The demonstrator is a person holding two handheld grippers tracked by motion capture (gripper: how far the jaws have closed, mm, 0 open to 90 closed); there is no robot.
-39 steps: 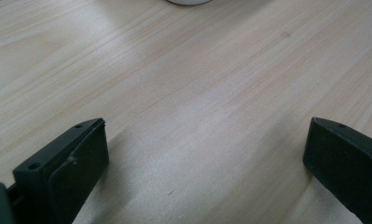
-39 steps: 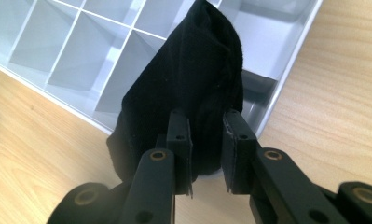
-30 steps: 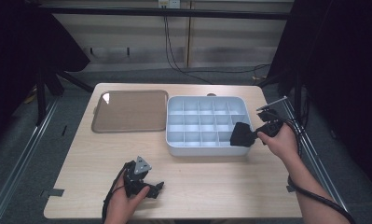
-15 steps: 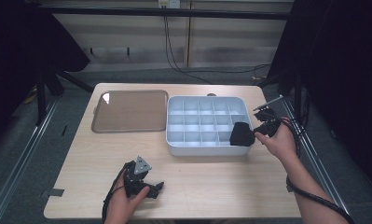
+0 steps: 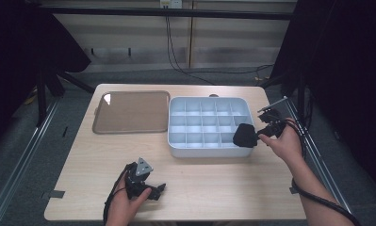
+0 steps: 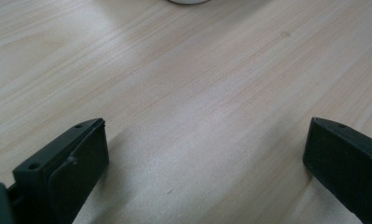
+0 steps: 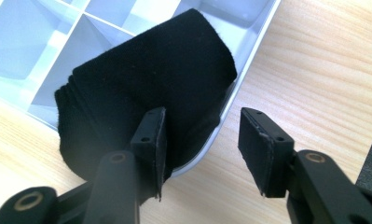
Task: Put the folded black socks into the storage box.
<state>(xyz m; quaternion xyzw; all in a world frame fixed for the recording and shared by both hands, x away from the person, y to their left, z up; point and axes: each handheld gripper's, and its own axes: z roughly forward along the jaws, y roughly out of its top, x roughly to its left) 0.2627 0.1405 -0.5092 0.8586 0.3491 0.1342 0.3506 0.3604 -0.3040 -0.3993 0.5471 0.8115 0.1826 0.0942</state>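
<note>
Wood-grain table (image 5: 214, 183) lies bare under my left gripper (image 5: 145, 186), jaws spread wide, well short of the white divided box (image 5: 195, 123). At that box's right corner the black cloth (image 7: 146, 93) drapes the rim; my right gripper (image 7: 202, 144), parted, seems to hold nothing.

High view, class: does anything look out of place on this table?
Yes. A folded black cloth lies over the near right corner of the white divided box, overhanging its rim instead of sitting inside one compartment. The right claw is open beside it.

Black folded cloth (image 7: 146, 88) draped over white divided tray (image 7: 249, 51) corner; jaws parted, wooden table (image 7: 323, 79)
</note>
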